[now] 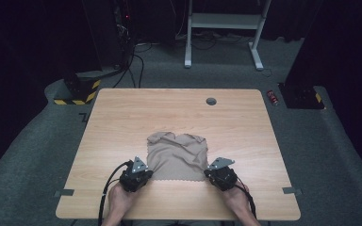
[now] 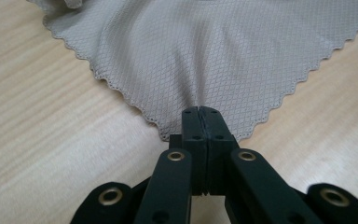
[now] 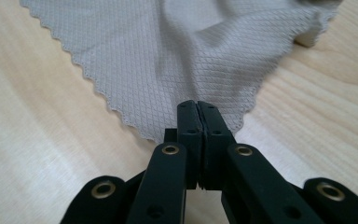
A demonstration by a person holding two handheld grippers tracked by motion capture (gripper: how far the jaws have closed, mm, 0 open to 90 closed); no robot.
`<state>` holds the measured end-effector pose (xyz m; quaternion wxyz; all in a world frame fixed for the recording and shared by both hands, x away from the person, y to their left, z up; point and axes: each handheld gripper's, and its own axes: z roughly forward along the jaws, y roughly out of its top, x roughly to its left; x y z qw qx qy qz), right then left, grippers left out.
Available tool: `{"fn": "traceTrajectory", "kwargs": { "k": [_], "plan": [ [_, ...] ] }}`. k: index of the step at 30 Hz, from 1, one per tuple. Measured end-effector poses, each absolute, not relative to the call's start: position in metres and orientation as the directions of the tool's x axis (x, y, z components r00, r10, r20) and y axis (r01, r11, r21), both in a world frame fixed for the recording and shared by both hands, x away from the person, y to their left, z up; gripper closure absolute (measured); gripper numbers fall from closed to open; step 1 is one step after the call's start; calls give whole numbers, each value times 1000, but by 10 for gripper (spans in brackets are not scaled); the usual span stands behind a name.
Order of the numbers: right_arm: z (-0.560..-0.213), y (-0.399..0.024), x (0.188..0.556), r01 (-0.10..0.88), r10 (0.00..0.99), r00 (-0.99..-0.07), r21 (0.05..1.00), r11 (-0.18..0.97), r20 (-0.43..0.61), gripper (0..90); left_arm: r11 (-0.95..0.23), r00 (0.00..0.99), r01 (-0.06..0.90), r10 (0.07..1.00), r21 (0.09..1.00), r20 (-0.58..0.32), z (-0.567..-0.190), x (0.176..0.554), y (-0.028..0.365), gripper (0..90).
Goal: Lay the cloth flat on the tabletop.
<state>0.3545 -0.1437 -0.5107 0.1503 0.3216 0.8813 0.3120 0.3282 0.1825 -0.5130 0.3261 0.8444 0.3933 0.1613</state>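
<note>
Cloth (image 1: pixel 177 159) lay flat on the desk (image 1: pixel 122 122); we saw the left gripper (image 2: pixel 200 112) and right gripper (image 3: pixel 198 105) each clamped on a near corner, its far edge seemingly rumpled.

Wooden counter (image 1: pixel 122 122) on grey carpet (image 1: pixel 37 155), dark room behind.
White desk frame (image 1: pixel 224 21) stands beyond; yellow-black striped block (image 1: pixel 78 92) far left, small red can (image 1: pixel 273 97) right.

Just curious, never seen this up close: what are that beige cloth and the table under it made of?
The cloth looks like thin microfibre: a fine diamond weave, matt, with zigzag-cut edges, and it drapes in soft folds. The table looks like pale wood or wood-look laminate: straight grain lines under a smooth, slightly glossy surface. Which of the two, the look leaves open.
</note>
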Motion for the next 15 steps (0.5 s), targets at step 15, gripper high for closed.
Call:
{"fn": "traceTrajectory", "kwargs": {
  "k": [15],
  "plan": [
    [-497,-127,379,450,664,-745,688,569,-61,802,-430,619,563,786,706,-15,-508,346,174,675]
  ]
}}
